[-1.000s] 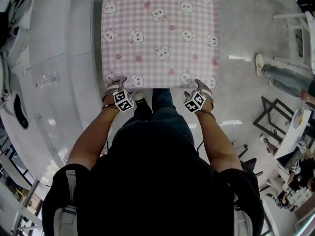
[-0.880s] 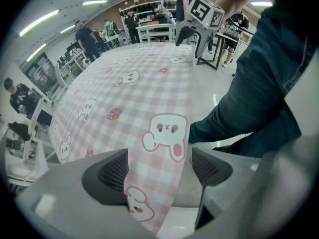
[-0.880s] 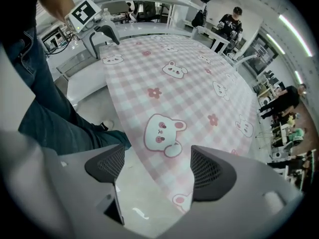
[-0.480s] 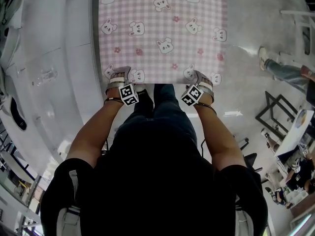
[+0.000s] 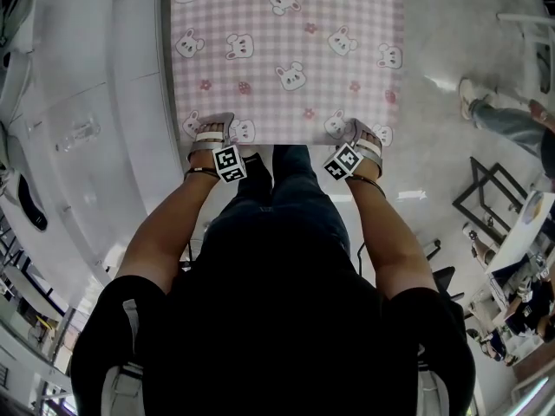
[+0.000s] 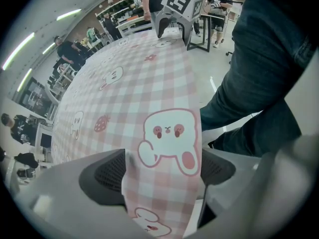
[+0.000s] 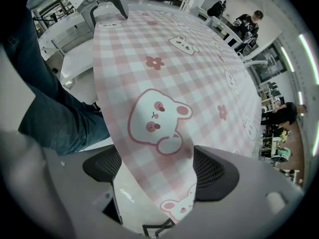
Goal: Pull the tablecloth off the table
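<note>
- Your left gripper (image 5: 211, 130) points steeply down at the near hem of the tablecloth (image 5: 286, 50), close to its left corner.
- Its fingers (image 6: 107, 176) stand wide. The hem runs through the gap between them and neither pad presses on it. A bear print (image 6: 167, 141) sits just beyond the fingertips.
- Your right gripper (image 5: 362, 133) points down the same way, close to the right corner of the same hem.
- Its fingers (image 7: 213, 169) stand wide and have just been opening. The cloth lies loose between them, pinched by neither.
- Beyond both pairs of fingers the pink checked cloth lies spread flat and smooth, stretching away from you. It is printed with bears, flowers and strawberries.
- The two grippers sit well apart along the hem. From each gripper's own view the other shows at the far end of that edge.
- Your legs in blue jeans (image 5: 295, 189) stand between the two grippers, on your side of the hem.
- The marker cubes (image 5: 229, 163) sit behind the fingers, toward your wrists.
- Well off to the right of your right fingers, another person's shoe (image 5: 462, 91) rests on the floor (image 5: 434, 24).
</note>
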`<state>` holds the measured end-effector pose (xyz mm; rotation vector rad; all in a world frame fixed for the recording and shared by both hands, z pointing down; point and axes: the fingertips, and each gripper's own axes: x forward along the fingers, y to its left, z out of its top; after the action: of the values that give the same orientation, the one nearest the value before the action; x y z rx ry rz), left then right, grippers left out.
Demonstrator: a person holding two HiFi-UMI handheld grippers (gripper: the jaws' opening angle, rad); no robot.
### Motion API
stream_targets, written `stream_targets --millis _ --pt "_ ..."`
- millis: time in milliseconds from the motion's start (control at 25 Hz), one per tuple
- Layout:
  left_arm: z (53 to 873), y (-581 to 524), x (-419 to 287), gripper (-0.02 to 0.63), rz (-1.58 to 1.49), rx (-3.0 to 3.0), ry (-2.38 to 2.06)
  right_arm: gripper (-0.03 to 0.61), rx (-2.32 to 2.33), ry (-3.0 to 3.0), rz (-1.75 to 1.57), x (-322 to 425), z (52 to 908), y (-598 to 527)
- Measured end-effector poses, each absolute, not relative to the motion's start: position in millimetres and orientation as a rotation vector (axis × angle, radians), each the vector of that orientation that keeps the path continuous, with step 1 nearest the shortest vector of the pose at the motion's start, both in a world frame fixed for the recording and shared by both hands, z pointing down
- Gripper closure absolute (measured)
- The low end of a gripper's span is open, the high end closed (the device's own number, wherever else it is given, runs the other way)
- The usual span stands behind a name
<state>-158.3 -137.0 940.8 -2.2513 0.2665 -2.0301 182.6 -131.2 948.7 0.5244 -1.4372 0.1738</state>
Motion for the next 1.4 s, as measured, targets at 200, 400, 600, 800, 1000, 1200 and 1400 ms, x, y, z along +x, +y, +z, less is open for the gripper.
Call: stream_targets --millis 200,400,600,800,1000,1200,1400 --pt "950.7 -141.8 -158.7 0.19 -2.034 -2.269 0.241 0.155 0.516 -1.462 0.182 178.4 954.9 -132.7" --pt "945.2 -140.3 -157.3 0.23 -2.036 -2.293 0.226 0.243 0.523 -1.485 0.167 176.7 948.7 -132.0" --pt "935.8 -140.5 -156.8 0.328 -2.046 -2.313 0.216 0.352 0.53 -1.501 0.166 173.0 939.1 -131.0" --pt "925.0 -148.1 -157.7 0.384 -2.05 -2.315 0.212 0.408 0.539 -1.507 0.163 169.8 927.1 -139.6" --pt "934.0 -144.8 -156.2 0.431 -2.071 -2.329 0.217 0.502 0.529 -1.511 0.15 169.4 933.6 -137.8" --pt "934.1 -152.7 -156.2 0.514 -2.111 -2.328 0.194 0.514 0.524 -1.51 0.166 171.0 932.0 -149.5" --pt "923.6 -201.8 -156.0 0.596 -2.116 -2.337 0.201 0.525 0.529 -1.504 0.188 176.6 923.7 -194.8"
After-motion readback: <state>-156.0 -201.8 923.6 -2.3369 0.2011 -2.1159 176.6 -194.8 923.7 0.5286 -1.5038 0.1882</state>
